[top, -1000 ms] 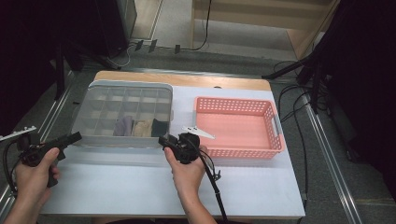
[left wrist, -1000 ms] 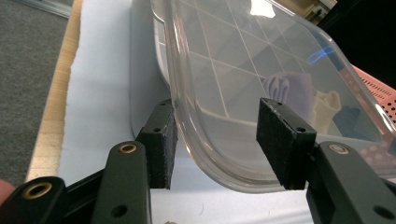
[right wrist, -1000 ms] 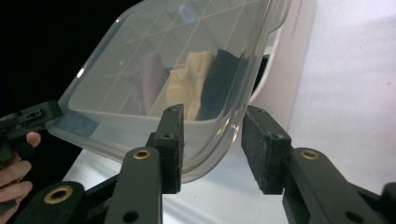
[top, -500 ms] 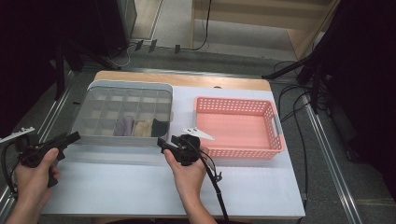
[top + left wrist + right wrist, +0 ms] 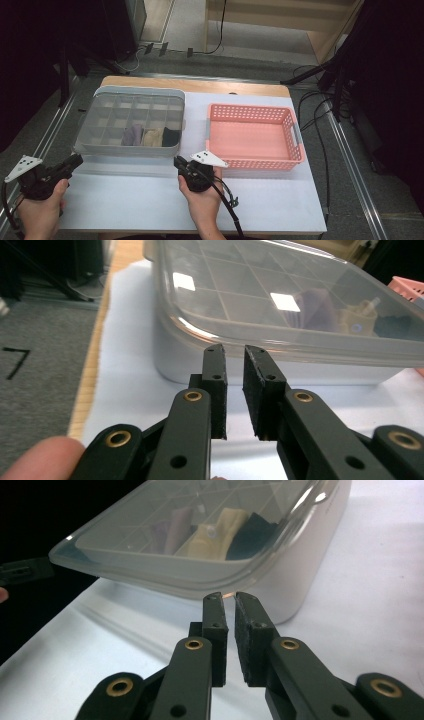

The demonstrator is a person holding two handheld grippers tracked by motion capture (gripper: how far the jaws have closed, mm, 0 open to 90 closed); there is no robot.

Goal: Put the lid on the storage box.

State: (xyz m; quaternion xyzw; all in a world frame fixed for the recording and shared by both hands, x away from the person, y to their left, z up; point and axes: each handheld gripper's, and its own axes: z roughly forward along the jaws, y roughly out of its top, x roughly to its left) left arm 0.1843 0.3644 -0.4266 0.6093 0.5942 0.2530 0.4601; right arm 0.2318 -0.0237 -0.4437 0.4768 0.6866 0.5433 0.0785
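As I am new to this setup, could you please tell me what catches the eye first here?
The pink basket stands empty on the table's right. Left of it sits a lidded clear compartment box with folded cloths in its near row. Both claws, left and right, point at its near corners, nearly shut on nothing.

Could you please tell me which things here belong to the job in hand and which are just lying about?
In the job:
- lidded compartment box, with rolled cloth items inside
- left hand-held gripper, jaws nearly shut, empty
- right hand-held gripper, jaws nearly shut, empty

Lying about:
- pink basket, empty
- cables on the floor
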